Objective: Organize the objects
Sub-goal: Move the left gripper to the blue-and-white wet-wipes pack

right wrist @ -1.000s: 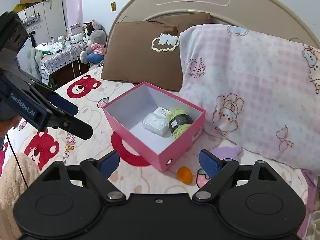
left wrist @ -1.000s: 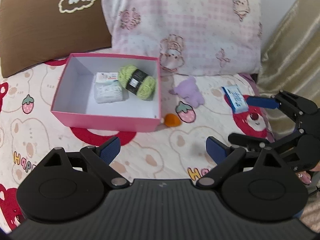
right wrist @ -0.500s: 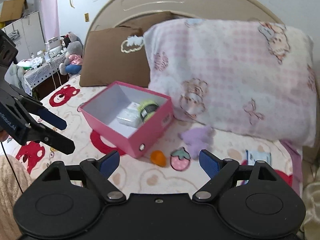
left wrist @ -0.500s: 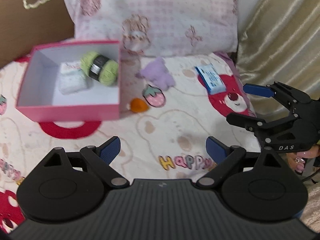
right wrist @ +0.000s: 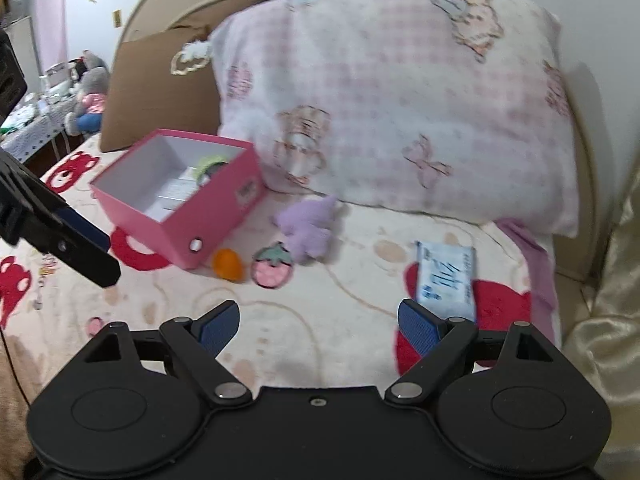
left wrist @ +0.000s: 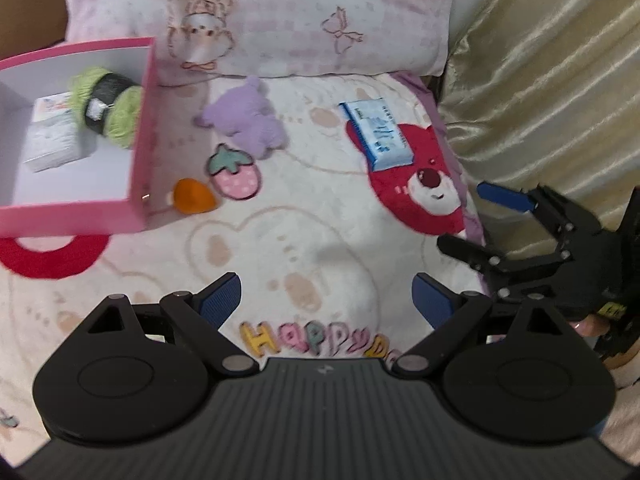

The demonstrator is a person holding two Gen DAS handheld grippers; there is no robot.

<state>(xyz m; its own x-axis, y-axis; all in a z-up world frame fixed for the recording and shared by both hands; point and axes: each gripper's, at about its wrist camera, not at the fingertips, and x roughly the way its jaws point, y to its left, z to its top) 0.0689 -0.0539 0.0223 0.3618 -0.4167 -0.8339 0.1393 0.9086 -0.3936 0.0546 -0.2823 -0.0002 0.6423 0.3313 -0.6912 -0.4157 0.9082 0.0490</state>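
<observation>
A pink box (left wrist: pixel 138 132) stands on the bed at the left and holds a green yarn ball (left wrist: pixel 108 106) and a white pack (left wrist: pixel 52 140). Right of it lie a small orange object (left wrist: pixel 194 196), a purple plush bear (left wrist: pixel 248 120) and a blue tissue pack (left wrist: pixel 378 136). My left gripper (left wrist: pixel 327 295) hangs open and empty over the blanket, short of these things. My right gripper (right wrist: pixel 319 320) is open and empty too, with the tissue pack (right wrist: pixel 446 276) just beyond its right finger. The box (right wrist: pixel 216 216), orange object (right wrist: pixel 227 264) and bear (right wrist: pixel 308 224) lie ahead to its left.
A pink checked pillow (right wrist: pixel 392 100) and a brown pillow (right wrist: pixel 160 88) lean on the headboard behind the box. A gold curtain (left wrist: pixel 552 80) hangs along the bed's right edge. The printed blanket (left wrist: pixel 312 240) is bare under both grippers. The right gripper (left wrist: pixel 480 222) shows at the left view's right side.
Both views have swung right and dropped toward the bed. The pink box has slid to the left of each view and the tissue pack has come closer. Both grippers stayed open.
</observation>
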